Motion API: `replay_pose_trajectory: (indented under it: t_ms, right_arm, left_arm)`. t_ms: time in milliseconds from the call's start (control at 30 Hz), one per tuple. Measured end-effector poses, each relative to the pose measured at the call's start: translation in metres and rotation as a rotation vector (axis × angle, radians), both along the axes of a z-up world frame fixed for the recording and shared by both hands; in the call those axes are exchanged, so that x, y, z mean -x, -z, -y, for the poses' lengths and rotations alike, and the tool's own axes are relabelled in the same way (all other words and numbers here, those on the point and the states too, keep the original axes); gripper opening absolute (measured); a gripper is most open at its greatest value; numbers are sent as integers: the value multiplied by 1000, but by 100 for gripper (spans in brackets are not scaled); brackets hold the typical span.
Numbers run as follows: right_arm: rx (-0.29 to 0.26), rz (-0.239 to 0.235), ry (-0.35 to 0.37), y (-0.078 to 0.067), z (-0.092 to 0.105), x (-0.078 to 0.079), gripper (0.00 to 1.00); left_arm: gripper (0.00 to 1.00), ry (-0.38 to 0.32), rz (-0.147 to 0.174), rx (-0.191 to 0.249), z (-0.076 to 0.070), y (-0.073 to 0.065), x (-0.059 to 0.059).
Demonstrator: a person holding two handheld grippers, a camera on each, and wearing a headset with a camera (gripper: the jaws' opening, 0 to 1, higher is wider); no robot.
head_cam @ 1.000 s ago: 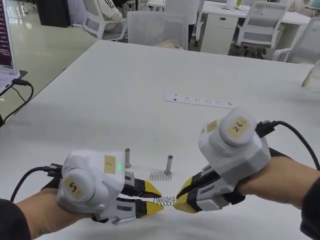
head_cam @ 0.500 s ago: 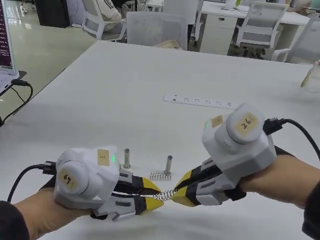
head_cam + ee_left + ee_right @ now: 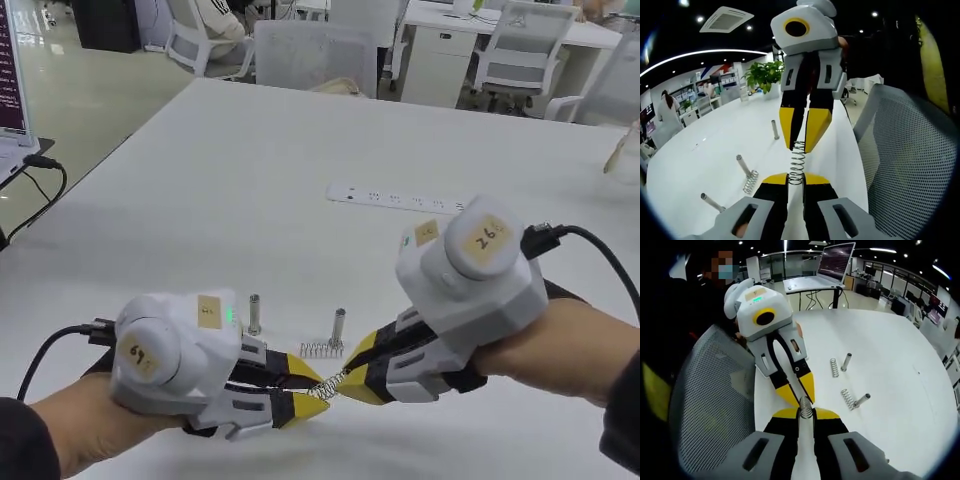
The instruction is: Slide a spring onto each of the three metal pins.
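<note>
We are keeping the left tongs (image 3: 311, 389) pinched on one end of the spring (image 3: 327, 384), low over the bench (image 3: 250, 180) and just in front of the pins (image 3: 254, 313). The right tongs (image 3: 347, 372), gripping its other end, are now sitting closer than a second ago, so the spring is looking shorter and more tilted.

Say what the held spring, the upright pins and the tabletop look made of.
The spring looks like thin steel wire, coiled, with silvery glints. The pins look like solid metal, dull grey sheen. The tabletop is matte white, probably laminate.
</note>
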State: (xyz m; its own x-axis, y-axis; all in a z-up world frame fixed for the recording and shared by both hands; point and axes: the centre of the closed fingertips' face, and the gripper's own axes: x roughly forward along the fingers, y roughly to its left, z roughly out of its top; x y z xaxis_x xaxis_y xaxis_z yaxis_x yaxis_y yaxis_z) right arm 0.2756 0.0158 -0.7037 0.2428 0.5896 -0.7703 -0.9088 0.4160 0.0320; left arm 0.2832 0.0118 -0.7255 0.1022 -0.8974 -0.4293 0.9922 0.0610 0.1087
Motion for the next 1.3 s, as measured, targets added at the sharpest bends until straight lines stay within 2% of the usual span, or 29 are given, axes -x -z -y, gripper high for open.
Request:
replay_pose_trajectory:
  t_ms: [733,1000,1300]
  right_arm:
    - [22,5,-21,-2,-4,-1,7]
    - [49,-3,-36,-2,-3,-1,7]
    - [105,-21,-74,-3,-3,1,7]
  left_arm:
    - [2,12,-6,-9,3,2,3]
    - [2,16,-9,-8,4,2,4]
    - [2,26,-8,-5,7,2,6]
